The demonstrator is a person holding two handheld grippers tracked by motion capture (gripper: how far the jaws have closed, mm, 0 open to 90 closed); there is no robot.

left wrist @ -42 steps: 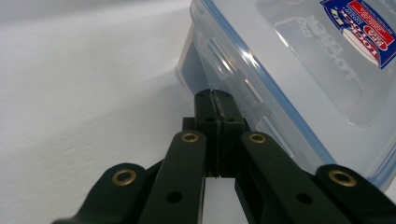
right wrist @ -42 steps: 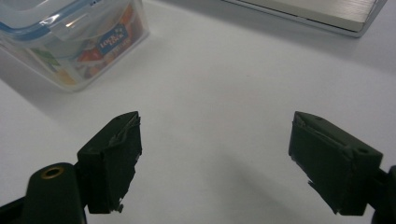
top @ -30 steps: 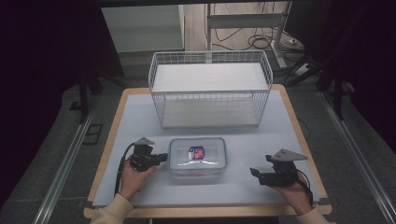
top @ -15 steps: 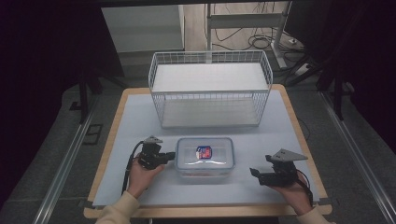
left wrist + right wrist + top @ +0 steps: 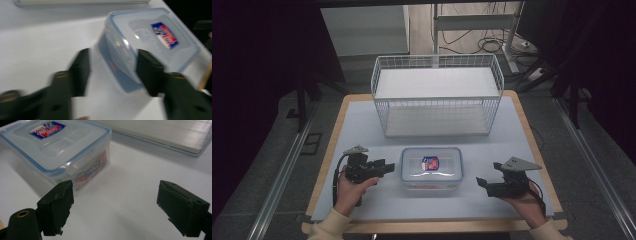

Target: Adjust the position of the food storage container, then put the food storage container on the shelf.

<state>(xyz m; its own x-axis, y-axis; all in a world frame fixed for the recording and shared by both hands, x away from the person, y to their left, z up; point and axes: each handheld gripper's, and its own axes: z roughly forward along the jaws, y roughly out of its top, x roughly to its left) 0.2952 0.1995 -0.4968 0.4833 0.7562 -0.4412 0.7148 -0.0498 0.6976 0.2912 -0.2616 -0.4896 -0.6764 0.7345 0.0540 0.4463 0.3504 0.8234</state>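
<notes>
Since the earlier frames my left tongs (image 5: 384, 167) have slid rightward along the counter (image 5: 362, 125) toward the lidded container (image 5: 431, 168), and the container itself sits a little further right than it did; my right tongs (image 5: 483, 184) have hardly shifted.

The container lies flat near the front middle of the counter, lid on, a red-and-blue label (image 5: 430, 163) on top, between my two hands and just in front of the wire basket (image 5: 437, 102). In the left gripper view my left tongs (image 5: 112, 72) are spread, with the container's (image 5: 150, 45) near end between the jaws, though the blur keeps me from saying whether either jaw touches it. In the right gripper view my right tongs (image 5: 113, 207) stand wide apart and hold nothing, with the container's corner (image 5: 82, 170) just beyond one jaw.

I judge this as early: nothing is gripped or lifted, and the lid clips look closed. The grasp and whatever follows are still ahead.

For room, there is bare counter on both sides of the container and in front of it, so I can approach freely. The basket's front wall stands close behind, so a forward push has little slack. My right hand (image 5: 524, 202) works near the counter's front right edge.
</notes>
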